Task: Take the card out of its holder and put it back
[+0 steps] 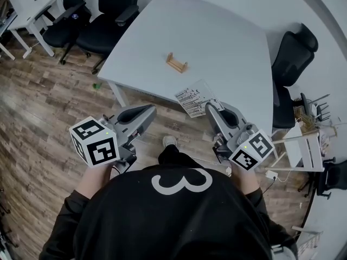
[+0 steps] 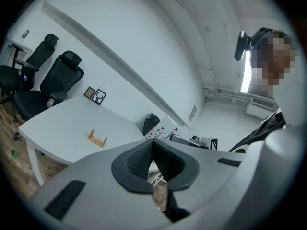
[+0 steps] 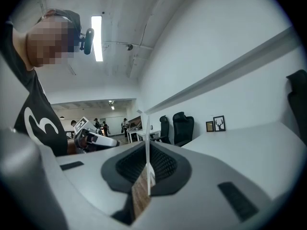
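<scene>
Two black office chairs [image 1: 105, 28] at the white desk's [image 1: 217, 31] far-left corner. Left tool [image 1: 150, 110]: clenched, nothing in it, held just off the desk's near edge. One small wooden card holder [image 1: 177, 63] sits mid-desk, no card in it. One white printed card [image 1: 196, 99] is out, over the near desk edge, well apart from the holder. Right tool [image 1: 209, 109]: clamped on that card's near edge; card stands edge-on between the pads.

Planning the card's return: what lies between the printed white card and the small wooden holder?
Head view: only bare white table top lies between the printed white card and the small wooden holder.
</scene>
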Demonstrator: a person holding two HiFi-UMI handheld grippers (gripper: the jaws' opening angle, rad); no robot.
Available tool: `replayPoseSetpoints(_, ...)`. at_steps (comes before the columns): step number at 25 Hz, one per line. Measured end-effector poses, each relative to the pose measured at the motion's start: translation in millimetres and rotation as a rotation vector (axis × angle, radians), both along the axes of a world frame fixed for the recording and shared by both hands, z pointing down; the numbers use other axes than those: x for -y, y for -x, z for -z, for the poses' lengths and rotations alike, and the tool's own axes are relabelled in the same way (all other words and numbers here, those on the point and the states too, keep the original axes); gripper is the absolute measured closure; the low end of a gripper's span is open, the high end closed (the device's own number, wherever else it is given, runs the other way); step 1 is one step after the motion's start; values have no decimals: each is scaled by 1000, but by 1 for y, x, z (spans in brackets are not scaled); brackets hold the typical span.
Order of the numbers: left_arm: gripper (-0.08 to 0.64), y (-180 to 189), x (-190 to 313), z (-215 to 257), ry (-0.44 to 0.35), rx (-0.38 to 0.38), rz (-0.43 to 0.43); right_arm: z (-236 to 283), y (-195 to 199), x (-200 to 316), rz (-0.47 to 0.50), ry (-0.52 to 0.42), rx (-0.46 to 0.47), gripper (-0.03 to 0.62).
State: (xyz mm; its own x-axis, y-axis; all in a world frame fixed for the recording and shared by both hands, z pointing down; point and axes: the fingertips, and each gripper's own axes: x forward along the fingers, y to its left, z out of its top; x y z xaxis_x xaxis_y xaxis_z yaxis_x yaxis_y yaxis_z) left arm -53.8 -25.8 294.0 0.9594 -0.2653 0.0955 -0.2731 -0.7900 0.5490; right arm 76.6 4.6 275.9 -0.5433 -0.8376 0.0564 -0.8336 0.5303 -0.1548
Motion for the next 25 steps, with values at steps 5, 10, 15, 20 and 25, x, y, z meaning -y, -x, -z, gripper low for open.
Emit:
replayPoseSetpoints(5,549,-10,28,9,8,7,17,21,-16,32,-1,-36,-26,571)
replayPoseSetpoints(10,549,-11,38,-5,8,5,44,24,-25,47,-2,-88,-91,571)
replayPoseSetpoints(15,549,-21,66,-11,33,9,76,29,-38,85,19,-106,-103,571)
replayPoseSetpoints(20,549,-33,98,-14,60,17,106,32,-47,129,46,-111,-122,571)
replayPoseSetpoints(25,549,-40,132,-19,92,32,131,32,-57,176,56,-106,-122,571)
